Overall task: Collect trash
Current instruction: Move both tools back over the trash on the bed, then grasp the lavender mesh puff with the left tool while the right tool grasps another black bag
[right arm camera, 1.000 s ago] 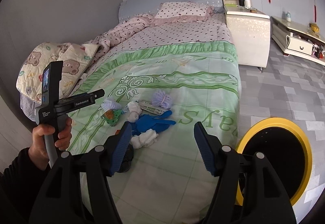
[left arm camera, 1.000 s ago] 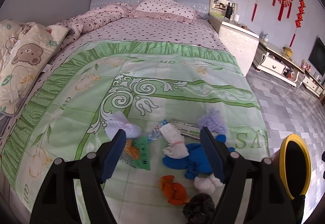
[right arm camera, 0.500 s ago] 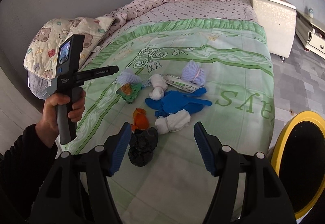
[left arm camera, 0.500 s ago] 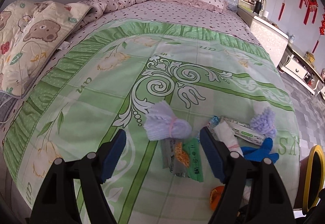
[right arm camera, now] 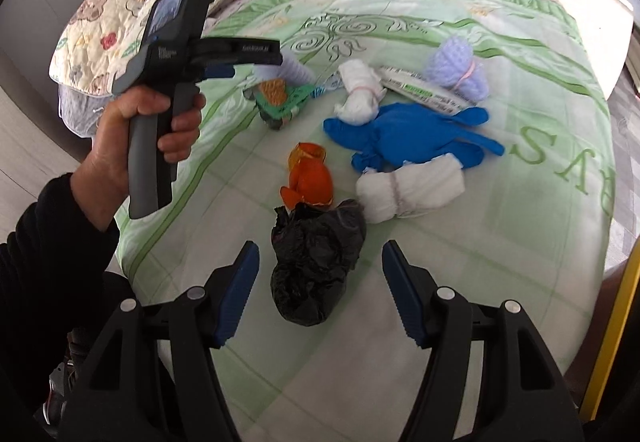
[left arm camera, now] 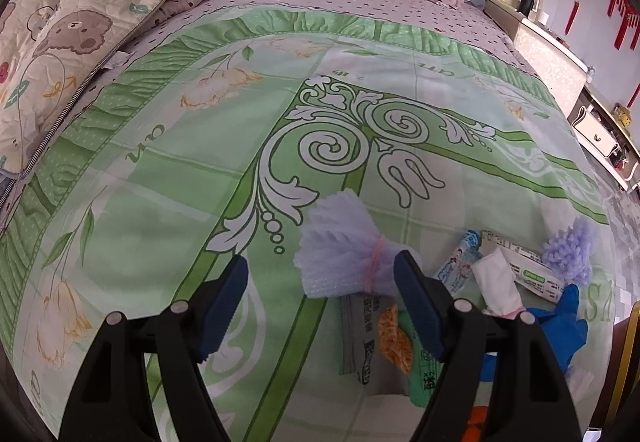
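**Trash scattered on a green bedspread, two grippers hovering above it**

Ten pieces of trash are lying near the foot of the green bedspread (right arm camera: 460, 282): one black bag (right arm camera: 316, 266), one orange wrapper (right arm camera: 310, 181), one blue glove (right arm camera: 408, 137), two white bundles (right arm camera: 408, 189) (right arm camera: 360, 93), two pale purple foam nets (left arm camera: 344, 262) (right arm camera: 456, 71), one green snack packet (left arm camera: 380, 338), one long printed box (right arm camera: 424, 91) and one small printed sachet (left arm camera: 460, 256). The right gripper (right arm camera: 320, 292) is standing open and empty around the black bag, its pads apart from it. The left gripper (left arm camera: 320, 302), held in a hand (right arm camera: 132, 129), is standing open and empty over one foam net. A yellow bin rim (right arm camera: 612, 342) is showing at the bed's right edge.
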`<state>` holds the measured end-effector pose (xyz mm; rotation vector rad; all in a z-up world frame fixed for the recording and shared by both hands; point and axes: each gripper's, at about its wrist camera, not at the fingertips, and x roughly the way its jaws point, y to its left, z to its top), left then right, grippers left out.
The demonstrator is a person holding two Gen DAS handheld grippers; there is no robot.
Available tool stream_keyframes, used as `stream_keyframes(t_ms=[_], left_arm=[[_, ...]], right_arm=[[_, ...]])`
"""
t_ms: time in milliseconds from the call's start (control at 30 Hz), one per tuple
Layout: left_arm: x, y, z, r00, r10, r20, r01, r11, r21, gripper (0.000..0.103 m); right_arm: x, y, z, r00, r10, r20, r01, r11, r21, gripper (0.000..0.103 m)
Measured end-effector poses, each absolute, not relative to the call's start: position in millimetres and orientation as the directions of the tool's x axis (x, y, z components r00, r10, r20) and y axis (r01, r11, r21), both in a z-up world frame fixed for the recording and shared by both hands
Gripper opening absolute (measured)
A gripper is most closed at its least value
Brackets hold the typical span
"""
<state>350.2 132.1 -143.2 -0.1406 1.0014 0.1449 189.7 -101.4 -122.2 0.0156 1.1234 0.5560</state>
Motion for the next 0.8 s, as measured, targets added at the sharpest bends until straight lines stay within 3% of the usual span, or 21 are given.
stream_keyframes(t_ms=[267,533,633,800], left_arm=[[355.3,124.2,-146.9,0.564,-0.014,-0.826,-0.119,0.988,-0.098,0.072],[375.7,95.7,-152.2,0.556,-0.050,-0.830,-0.029,0.996,-0.080,0.072],[382.1,86.0,-156.8,0.546,-0.063,-0.836,-0.008,0.997,-0.081,0.062],[384.5,90.9,-157.6,0.556,-0.099,-0.825,-0.032,0.990,-0.140,0.049]], right_arm=[[202.6,-84.3,-148.9,0.265,0.411,-0.872,-0.422,0.863,0.278,0.060],[210.7,-78.7,-174.5,0.219,0.395,-0.892,-0.409,0.867,0.284,0.049],[210.2,-80.0,-174.6,0.229,0.399,-0.888,-0.418,0.864,0.280,0.041],[210.5,-85.1,-172.7,0.241,0.420,-0.875,-0.425,0.856,0.294,0.037]])
